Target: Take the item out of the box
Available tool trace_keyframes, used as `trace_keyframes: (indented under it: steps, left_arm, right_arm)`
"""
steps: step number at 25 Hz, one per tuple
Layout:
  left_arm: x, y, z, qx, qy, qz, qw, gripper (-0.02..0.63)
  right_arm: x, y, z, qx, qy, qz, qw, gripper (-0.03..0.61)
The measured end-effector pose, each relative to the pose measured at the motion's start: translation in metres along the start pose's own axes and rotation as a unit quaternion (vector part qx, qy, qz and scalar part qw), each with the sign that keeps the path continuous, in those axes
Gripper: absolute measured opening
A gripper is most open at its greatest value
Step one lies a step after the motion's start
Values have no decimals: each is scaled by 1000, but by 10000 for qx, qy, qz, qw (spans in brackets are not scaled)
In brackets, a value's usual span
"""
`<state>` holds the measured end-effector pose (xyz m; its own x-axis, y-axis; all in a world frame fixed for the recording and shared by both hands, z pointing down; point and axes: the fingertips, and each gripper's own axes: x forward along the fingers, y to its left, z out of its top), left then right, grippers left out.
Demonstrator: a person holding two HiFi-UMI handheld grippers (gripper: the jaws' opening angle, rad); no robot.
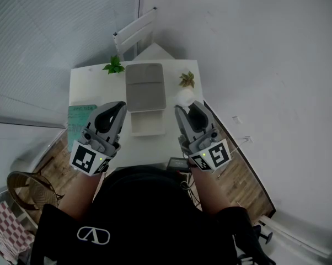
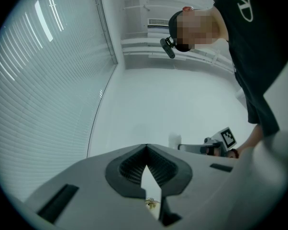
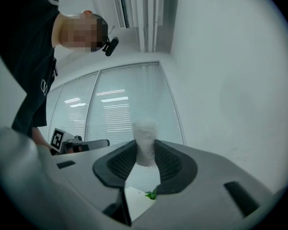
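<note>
While the left gripper (image 1: 121, 106) hangs with its jaws closed tip to tip on nothing, the right gripper (image 1: 187, 106) has its jaws pressed on the item (image 1: 183, 96), a pale, soft-looking lump that stands out beyond their tips. The box (image 1: 148, 125) lies open between the two pairs of jaws. Its white tray sits level with them and its grey lid (image 1: 145, 86) is laid back farther ahead. The item is clear of the box, to the right of the lid and near a small brownish plant (image 1: 187, 79). A teal sheet (image 1: 78, 120) lies left of the left jaws, and a green plant (image 1: 114, 66) stands ahead of them.

The left gripper view shows what the head view cannot: the ribbed pads (image 2: 129, 169) meet at the tip, with only a slit of light below. The right gripper (image 2: 216, 147) appears off to the right. In the right gripper view the item (image 3: 145, 138) is wedged between the pads (image 3: 171, 164) near their tips. Through the gap beneath it show a corner of the surface and a green leaf (image 3: 151, 194). The left gripper (image 3: 79, 145) appears at the left.

The surface (image 1: 89, 87) is white and stands on wooden floor (image 1: 55, 170). A white chair (image 1: 135, 32) lies beyond the jaws, slatted blinds (image 3: 120, 109) cover the window, and the walls are pale.
</note>
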<state>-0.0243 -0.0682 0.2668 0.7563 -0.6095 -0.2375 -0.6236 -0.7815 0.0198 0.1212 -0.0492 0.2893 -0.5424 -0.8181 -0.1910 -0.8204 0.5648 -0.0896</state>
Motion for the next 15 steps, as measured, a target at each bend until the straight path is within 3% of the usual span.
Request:
trace_keyframes:
  steps: [15]
  left_arm:
    - [-2, 4, 0, -13, -26, 83, 10000, 5]
  right_arm:
    - [-2, -3, -1, -30, 27, -66, 10000, 120]
